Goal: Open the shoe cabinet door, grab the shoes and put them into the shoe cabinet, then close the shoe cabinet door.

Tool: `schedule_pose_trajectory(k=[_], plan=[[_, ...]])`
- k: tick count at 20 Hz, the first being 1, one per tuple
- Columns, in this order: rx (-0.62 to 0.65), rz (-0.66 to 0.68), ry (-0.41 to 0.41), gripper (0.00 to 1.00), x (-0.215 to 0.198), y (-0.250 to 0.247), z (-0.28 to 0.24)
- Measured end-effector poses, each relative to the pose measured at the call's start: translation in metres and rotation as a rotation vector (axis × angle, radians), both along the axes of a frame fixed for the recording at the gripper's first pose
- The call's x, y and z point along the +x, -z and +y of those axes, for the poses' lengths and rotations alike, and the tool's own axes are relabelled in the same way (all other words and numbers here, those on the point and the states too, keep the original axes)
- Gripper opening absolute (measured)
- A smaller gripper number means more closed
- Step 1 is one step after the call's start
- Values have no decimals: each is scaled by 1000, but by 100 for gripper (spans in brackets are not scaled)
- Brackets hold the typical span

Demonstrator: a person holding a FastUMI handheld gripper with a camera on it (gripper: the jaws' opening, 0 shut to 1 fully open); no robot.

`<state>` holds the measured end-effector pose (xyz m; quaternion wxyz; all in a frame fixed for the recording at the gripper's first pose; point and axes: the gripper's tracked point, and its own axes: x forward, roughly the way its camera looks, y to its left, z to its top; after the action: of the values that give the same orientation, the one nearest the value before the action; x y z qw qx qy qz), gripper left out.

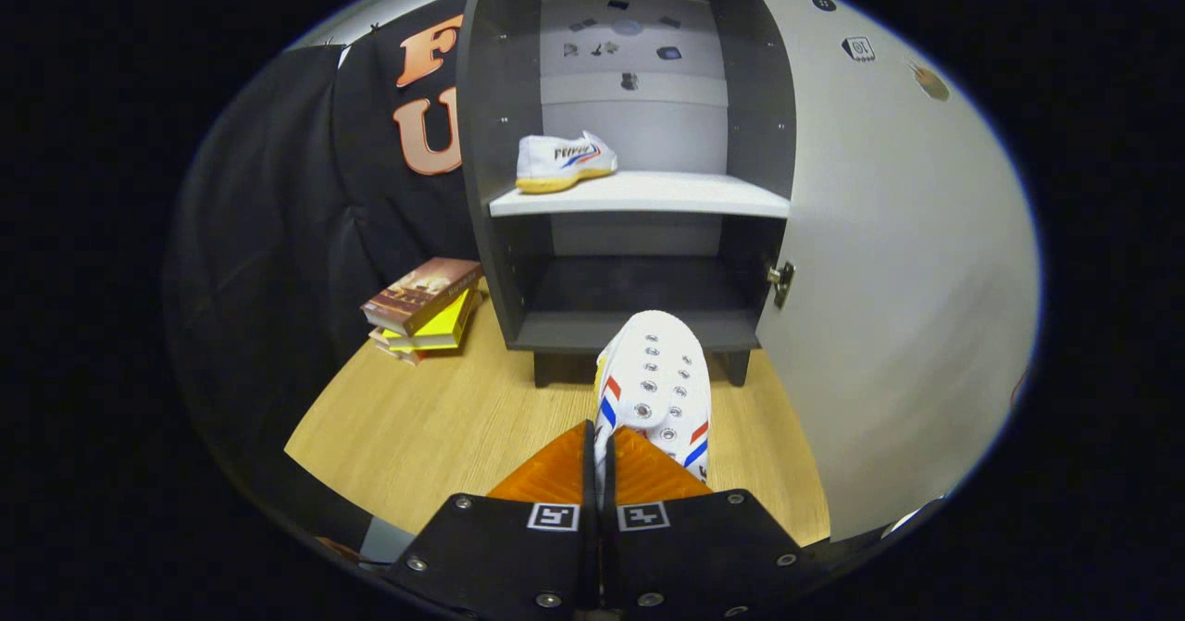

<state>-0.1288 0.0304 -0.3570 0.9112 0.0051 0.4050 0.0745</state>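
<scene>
the claw point(600, 440) is clenched on the edge of a white canvas shoe with red and blue stripes point(655, 390), both fingers pressing it, toe pointing at the dark grey shoe cabinet point(639, 325). its pale door point(889, 260) stands open at the right — a matching white shoe point(563, 160) sits on the white shelf point(648, 195). a stack of books point(424, 308) lies on the light wooden surface point(435, 427) beside the cabinet, black cloth wall point(278, 232) behind.
</scene>
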Motion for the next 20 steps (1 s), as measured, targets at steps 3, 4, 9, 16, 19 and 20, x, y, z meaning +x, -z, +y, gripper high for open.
schedule_pose_trajectory(k=[3,4,9,16,19,20], plan=[[-5,-58,-26,1,37,-37,-3],[-4,-80,-30,1,53,-46,-3],[-57,-134,-55,1,136,-56,-10],[-150,-128,-36,1,258,-29,-27],[-151,-109,-22,1,295,-10,-28],[-154,-111,-6,1,305,-5,-29]])
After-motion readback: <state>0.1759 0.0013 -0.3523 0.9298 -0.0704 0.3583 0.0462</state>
